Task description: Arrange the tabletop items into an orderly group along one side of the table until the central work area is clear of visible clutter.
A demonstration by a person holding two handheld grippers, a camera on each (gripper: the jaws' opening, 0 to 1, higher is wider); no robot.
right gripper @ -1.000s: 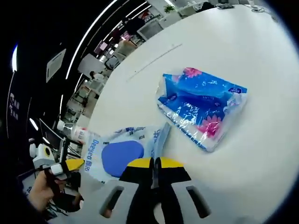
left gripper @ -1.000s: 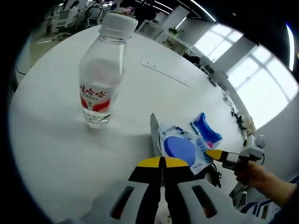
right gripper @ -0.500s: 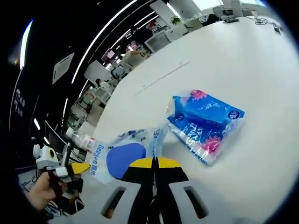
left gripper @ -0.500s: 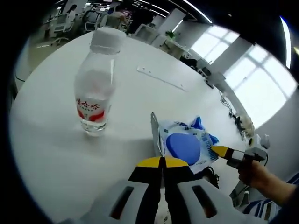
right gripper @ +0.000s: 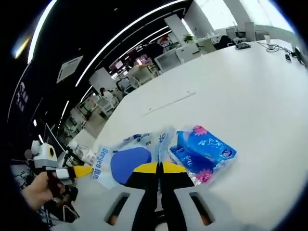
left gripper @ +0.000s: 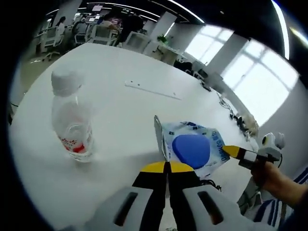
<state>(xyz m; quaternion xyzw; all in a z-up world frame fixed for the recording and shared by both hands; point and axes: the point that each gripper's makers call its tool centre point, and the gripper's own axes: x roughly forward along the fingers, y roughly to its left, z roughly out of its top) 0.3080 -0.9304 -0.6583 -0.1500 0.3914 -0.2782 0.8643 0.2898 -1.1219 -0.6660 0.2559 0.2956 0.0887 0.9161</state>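
White round counter [left gripper: 120,110], glossy, set in an open-plan office with big windows and ceiling light strips; desks and chairs are seen behind.

Wipes pack [left gripper: 192,149], clear-white with a blue oval lid, is held up off the counter between both grippers. "Deeyeo" can be read along its edge in the right gripper view [right gripper: 126,161].

Left gripper [left gripper: 167,166]: jaws pressed together, pinching one edge of the pack. Right gripper [right gripper: 159,167]: jaws pressed together on the opposite edge.

Water bottle [left gripper: 72,120], clear with a white cap and a red label, stands upright on the counter, well apart from the pack; label text is not legible.

Tissue pack [right gripper: 202,156], blue with pink flowers, lies on the counter just beyond the right gripper; print too small to be read.
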